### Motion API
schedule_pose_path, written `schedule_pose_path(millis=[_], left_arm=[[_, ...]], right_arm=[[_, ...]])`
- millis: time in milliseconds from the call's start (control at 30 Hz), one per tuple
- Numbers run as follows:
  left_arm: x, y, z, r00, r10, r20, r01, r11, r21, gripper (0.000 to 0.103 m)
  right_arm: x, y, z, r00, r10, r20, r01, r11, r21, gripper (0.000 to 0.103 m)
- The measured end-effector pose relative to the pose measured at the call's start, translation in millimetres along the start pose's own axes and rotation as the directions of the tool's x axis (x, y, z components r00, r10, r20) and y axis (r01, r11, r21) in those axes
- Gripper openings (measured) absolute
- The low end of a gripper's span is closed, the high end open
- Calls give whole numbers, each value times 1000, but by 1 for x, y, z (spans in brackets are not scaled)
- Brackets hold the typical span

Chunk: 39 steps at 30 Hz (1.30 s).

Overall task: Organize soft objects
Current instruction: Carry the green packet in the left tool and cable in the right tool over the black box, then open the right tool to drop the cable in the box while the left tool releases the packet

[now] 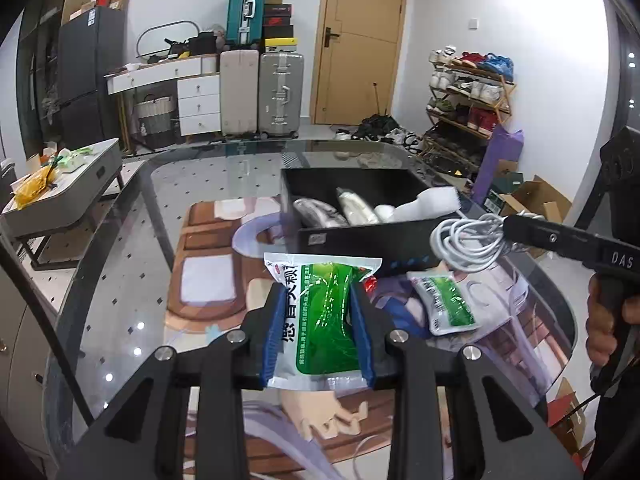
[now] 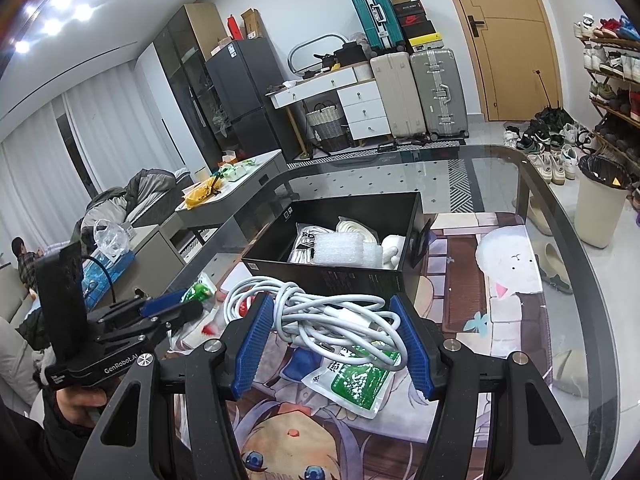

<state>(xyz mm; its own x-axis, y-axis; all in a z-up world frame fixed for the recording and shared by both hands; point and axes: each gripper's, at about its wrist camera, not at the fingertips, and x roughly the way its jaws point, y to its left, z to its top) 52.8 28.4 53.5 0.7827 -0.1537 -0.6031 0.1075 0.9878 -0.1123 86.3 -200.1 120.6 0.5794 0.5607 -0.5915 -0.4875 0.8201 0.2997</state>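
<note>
My left gripper (image 1: 318, 304) is shut on a green-and-white sachet (image 1: 320, 320) and holds it above the mat, in front of the black box (image 1: 360, 240). My right gripper (image 2: 332, 320) is shut on a coiled white cable (image 2: 332, 316), held near the box's front wall (image 2: 332, 276); the cable also shows in the left wrist view (image 1: 468, 240). The box holds white foam wrap (image 2: 344, 250), a rolled sock and other soft items. A second green sachet (image 1: 448, 304) lies on the mat, under the cable in the right wrist view (image 2: 356, 388).
A glass table (image 2: 532, 184) carries an anime-print mat (image 2: 500, 280). A small red item (image 2: 246, 306) lies near the box's front left corner. A side table (image 1: 68, 188) stands to the left. Suitcases, a door and a shoe rack are behind.
</note>
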Motion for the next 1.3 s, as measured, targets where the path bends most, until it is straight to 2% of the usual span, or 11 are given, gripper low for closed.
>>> schedule_pose_path(millis=[433, 633, 1000, 1300], left_arm=[[0, -6, 25, 998, -34, 46, 33, 999, 9, 30], [5, -10, 41, 996, -44, 75, 43, 999, 13, 30], [24, -5, 63, 994, -58, 88, 59, 998, -6, 30], [47, -3, 74, 995, -57, 76, 60, 998, -29, 31]], right_arm=[[-12, -3, 6, 999, -14, 53, 14, 1000, 8, 61], [-12, -4, 18, 992, -62, 108, 61, 998, 20, 61], [9, -1, 46, 986, -120, 115, 120, 993, 8, 61], [36, -5, 69, 980, -181, 88, 183, 983, -17, 61]])
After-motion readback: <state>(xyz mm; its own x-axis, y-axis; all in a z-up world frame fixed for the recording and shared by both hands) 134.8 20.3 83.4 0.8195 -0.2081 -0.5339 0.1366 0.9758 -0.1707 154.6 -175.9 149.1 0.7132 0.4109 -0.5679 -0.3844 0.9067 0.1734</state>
